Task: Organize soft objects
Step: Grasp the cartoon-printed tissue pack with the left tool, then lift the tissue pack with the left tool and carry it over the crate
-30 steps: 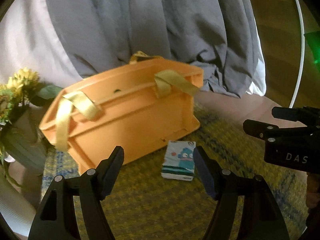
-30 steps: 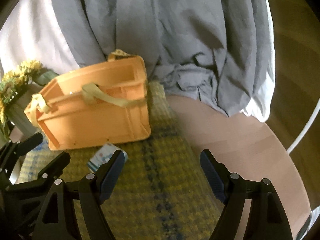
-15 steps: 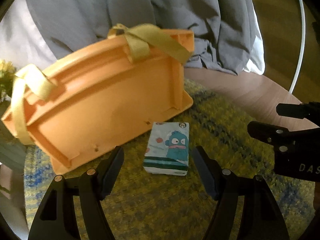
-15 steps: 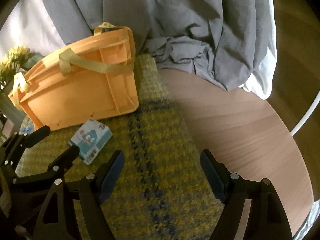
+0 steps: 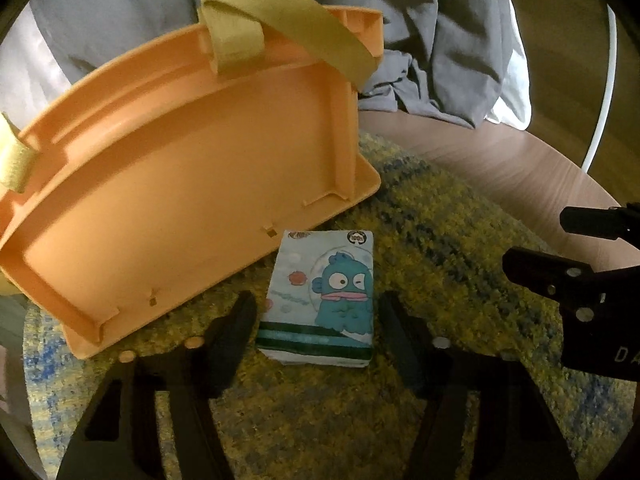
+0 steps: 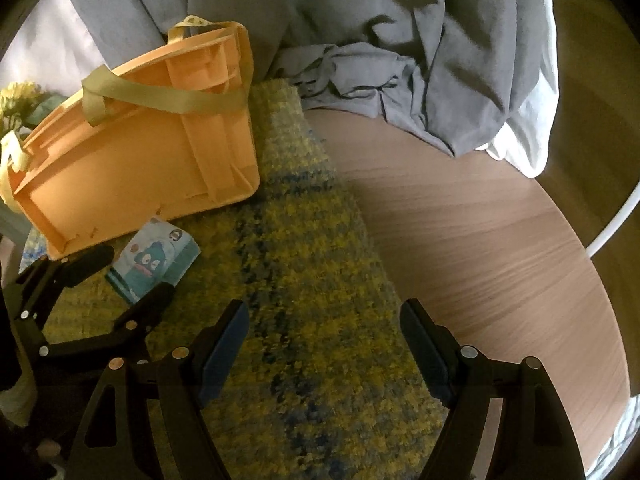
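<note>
Nearest to me, two hand-held grippers. The left hand-held gripper (image 5: 316,334) has just been closing; its jaws straddle the one tissue pack (image 5: 320,300), one finger on each side, a thin gap showing on both, so I hold nothing yet. The right hand-held gripper (image 6: 324,344) stands wide open over bare mat, empty.

One tissue pack, printed with a blue cartoon fish, lying flat on the mat, its far end just beside the basket's lower edge.

One woven mat (image 5: 440,264), yellow with blue flecks, spread on the counter (image 6: 480,232), a round wooden top.

One orange plastic basket (image 5: 192,184), tipped on its side on the mat, with two pale yellow fabric handles (image 5: 288,36).

One grey cloth (image 6: 360,40), draped and bunched behind the basket, white fabric (image 6: 524,136) showing at its edge.

One bunch of yellow flowers (image 6: 16,100), left of the basket.

View differences: only the right wrist view shows the flowers, the basket's end wall and the mat's long right edge against bare wood. Only the left wrist view shows the pack's print squarely. Each view catches the other gripper at its margin.
</note>
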Demonstrator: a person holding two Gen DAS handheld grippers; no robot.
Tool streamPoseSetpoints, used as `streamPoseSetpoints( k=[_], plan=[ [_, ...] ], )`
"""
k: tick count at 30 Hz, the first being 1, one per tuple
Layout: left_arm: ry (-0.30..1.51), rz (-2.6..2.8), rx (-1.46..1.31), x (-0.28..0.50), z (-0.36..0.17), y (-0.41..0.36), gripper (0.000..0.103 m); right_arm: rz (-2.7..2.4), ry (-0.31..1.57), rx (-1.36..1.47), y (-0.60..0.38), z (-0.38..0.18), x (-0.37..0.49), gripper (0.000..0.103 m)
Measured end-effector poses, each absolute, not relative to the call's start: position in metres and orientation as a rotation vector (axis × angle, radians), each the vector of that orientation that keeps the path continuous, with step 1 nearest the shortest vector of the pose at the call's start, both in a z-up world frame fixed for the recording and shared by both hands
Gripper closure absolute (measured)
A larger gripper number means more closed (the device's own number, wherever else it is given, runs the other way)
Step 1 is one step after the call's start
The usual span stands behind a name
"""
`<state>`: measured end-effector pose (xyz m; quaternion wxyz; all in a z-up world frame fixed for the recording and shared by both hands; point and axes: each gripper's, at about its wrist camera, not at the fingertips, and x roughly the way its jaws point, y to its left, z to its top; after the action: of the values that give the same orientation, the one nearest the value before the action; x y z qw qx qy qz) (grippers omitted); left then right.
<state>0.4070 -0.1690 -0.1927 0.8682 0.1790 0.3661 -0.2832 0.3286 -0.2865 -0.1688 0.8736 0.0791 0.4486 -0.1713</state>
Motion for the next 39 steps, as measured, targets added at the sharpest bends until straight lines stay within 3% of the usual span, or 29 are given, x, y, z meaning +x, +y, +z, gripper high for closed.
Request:
streamPoseSetpoints(
  k=[16,39],
  plan=[
    [0.741,-0.576,0.331,0.397,-0.178,-0.153,0.05,-0.332,0.933,0.178,-0.285,-0.168,0.329,0.024],
    [0.626,-0.488,0.2,0.364,-0.12,-0.097,0.051,-0.232,0.829,0.13,-0.248,-0.122,0.321,0.024]
  ],
)
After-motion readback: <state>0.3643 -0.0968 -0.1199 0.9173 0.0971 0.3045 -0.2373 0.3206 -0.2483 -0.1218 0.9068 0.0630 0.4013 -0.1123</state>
